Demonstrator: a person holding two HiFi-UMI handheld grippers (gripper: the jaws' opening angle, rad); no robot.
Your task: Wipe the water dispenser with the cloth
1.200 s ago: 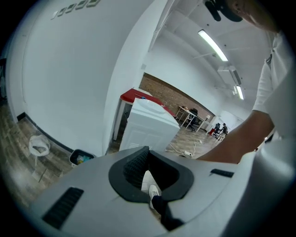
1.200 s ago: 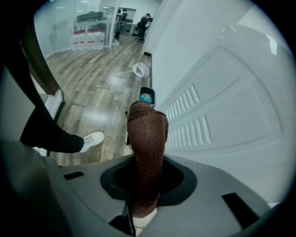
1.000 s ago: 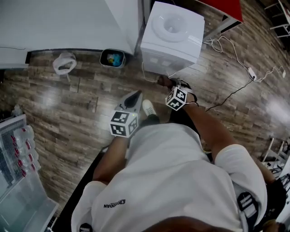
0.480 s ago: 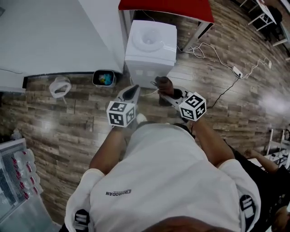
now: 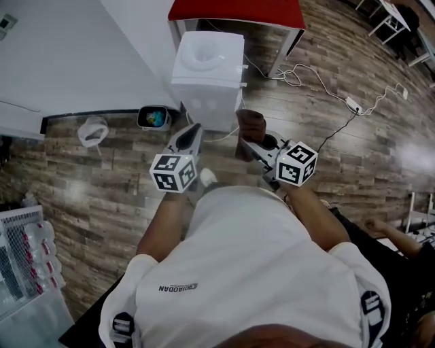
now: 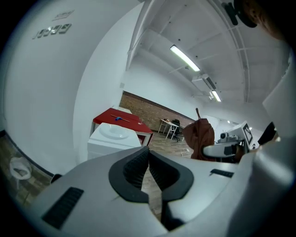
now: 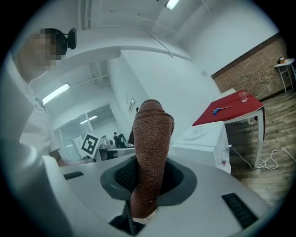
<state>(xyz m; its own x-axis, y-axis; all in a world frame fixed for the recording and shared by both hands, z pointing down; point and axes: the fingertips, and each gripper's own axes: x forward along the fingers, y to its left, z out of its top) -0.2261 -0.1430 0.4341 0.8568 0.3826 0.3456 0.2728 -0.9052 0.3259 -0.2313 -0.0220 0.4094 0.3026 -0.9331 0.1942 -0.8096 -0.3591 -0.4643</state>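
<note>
The white water dispenser [image 5: 207, 75] stands on the wooden floor against the white wall, ahead of both grippers; it also shows in the left gripper view [image 6: 113, 139] and the right gripper view [image 7: 206, 141]. A brown cloth [image 7: 150, 152] sticks up between the jaws of my right gripper [image 5: 253, 139], which is shut on it; the cloth [image 5: 250, 129] hangs just right of the dispenser's front. My left gripper [image 5: 189, 139] is shut with nothing in it [image 6: 148, 169], near the dispenser's lower front. The cloth [image 6: 200, 139] is at the right of the left gripper view.
A red table [image 5: 238, 12] stands behind the dispenser. A small bin [image 5: 152, 117] and a white bag [image 5: 92, 129] lie by the wall on the left. Cables and a power strip [image 5: 353, 105] trail over the floor at the right. A rack of bottles [image 5: 27, 262] is at the far left.
The view has shifted and the dispenser now sits further left and higher. Both grippers have risen toward it, the right one carrying the cloth up beside its front.
</note>
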